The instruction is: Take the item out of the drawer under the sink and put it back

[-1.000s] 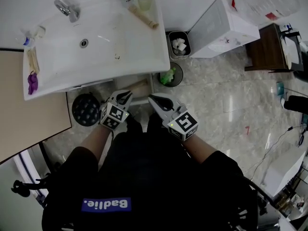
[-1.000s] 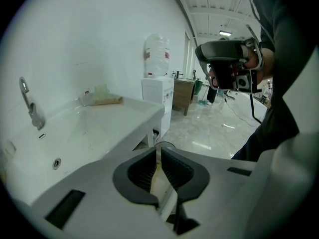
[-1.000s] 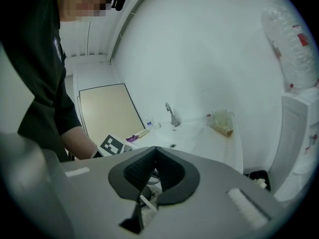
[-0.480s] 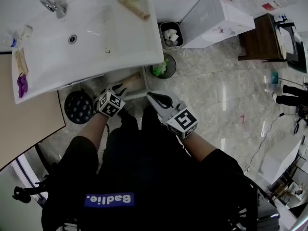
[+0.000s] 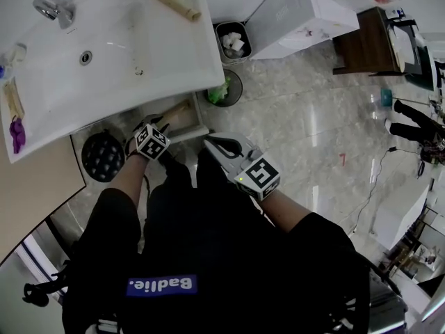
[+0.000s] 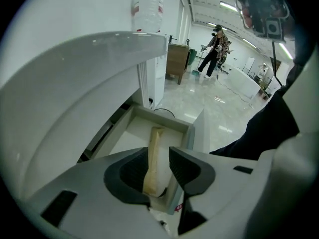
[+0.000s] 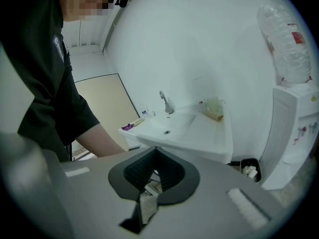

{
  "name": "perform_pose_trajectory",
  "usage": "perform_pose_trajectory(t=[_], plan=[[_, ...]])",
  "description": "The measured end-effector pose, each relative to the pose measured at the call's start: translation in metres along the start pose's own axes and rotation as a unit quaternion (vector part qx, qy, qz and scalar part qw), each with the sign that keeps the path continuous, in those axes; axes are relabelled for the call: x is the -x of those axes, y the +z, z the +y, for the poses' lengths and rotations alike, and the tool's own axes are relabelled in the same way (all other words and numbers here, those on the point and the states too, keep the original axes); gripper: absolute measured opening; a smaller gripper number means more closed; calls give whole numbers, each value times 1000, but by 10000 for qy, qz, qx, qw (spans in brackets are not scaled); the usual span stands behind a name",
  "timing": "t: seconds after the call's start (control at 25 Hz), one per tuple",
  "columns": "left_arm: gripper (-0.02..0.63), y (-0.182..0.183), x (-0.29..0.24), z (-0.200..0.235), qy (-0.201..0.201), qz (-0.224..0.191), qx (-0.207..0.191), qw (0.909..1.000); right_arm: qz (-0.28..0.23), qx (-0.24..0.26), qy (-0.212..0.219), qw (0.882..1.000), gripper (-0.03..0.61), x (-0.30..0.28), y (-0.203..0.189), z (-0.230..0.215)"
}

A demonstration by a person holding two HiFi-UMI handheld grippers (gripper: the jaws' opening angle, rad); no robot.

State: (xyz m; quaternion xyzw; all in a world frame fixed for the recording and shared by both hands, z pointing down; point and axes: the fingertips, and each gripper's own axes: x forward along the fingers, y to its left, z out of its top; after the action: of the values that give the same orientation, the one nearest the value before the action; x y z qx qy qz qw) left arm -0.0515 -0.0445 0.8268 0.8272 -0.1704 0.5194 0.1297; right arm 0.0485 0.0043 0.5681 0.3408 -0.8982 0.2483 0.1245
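The white drawer [image 5: 197, 122] under the sink [image 5: 111, 54] stands pulled out. A long tan item [image 5: 173, 113] lies inside it; the left gripper view shows the same item [image 6: 155, 146] flat on the floor of the drawer [image 6: 128, 133]. My left gripper [image 5: 160, 125] reaches into the drawer and its jaws are opening. The item's near end sits between the pads [image 6: 130, 172], which no longer press on it. My right gripper [image 5: 213, 143] hovers beside the drawer's front, shut and holding nothing; in its own view this gripper [image 7: 149, 192] faces the sink [image 7: 194, 131].
A black round object [image 5: 103, 156] sits on the floor left of the drawer. Two bins [image 5: 224, 89] [image 5: 231, 42] stand to the right of the sink, beyond them a white water dispenser [image 5: 299, 12] and a brown cabinet [image 5: 365, 44]. Another person [image 6: 215, 49] stands far off.
My left gripper has reached closer to the open drawer. The right gripper has kept its place beside it. The view has drifted, so the sink sits further left.
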Motion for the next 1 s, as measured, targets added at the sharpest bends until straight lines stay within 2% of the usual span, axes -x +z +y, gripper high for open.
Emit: perform_pose_trajectory(t=[0.2, 0.64, 1.0], plan=[[116, -12, -27, 5, -47, 324, -145, 9994, 22, -59, -99, 9999, 2, 2, -5, -10], [126, -32, -77, 17, -214, 769, -170, 9967, 174, -216, -362, 9990, 2, 6, -20, -43], [135, -37, -106, 20, -381, 983, -225, 9942, 378, -298, -463, 9978, 2, 10, -37, -58]])
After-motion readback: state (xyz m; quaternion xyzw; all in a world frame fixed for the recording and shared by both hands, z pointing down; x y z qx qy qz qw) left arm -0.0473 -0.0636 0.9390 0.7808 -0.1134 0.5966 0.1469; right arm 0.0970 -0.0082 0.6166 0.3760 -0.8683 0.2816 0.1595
